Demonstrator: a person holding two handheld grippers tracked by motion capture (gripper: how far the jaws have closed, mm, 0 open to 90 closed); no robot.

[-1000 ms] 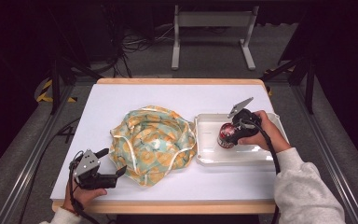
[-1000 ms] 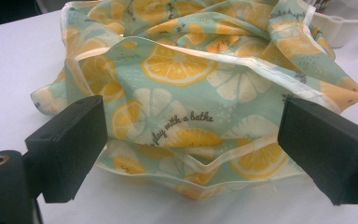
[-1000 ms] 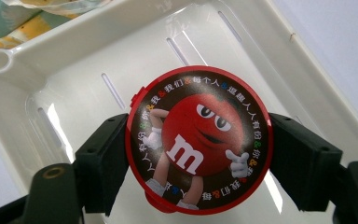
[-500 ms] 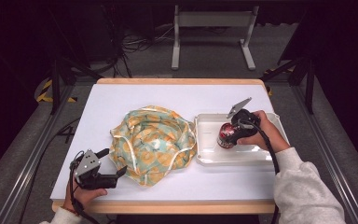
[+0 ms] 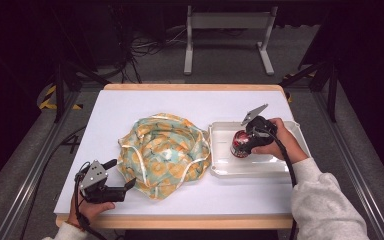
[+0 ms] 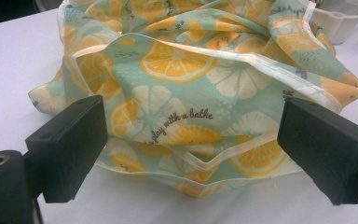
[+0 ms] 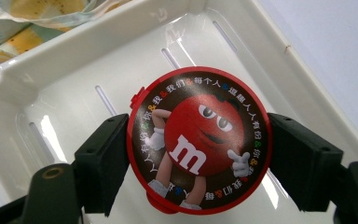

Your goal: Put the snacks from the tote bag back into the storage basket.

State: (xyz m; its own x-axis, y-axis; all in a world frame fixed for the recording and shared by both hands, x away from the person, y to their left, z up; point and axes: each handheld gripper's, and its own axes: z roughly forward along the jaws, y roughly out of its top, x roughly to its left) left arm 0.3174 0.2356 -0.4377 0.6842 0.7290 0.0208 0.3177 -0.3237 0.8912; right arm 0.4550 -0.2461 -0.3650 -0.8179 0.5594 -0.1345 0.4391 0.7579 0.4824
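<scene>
A crumpled cloth bag (image 5: 162, 154) printed with lemon slices on pale green lies at the table's middle. My left gripper (image 5: 130, 183) rests open at its near left edge; in the left gripper view the bag's hem (image 6: 191, 163) lies between the two spread jaws. In the white tray (image 5: 260, 170) on the right, my right gripper (image 5: 240, 145) is shut on a round red M&M's tin (image 5: 241, 143). The right gripper view has the tin's lid (image 7: 199, 140) facing the camera, clamped on both sides by the jaws, above the tray floor (image 7: 74, 112).
The table (image 5: 145, 105) is covered in white, with a wooden edge at front and back. The tray's rim touches the bag's right side. A metal stand (image 5: 227, 30) and cables lie on the floor beyond the table.
</scene>
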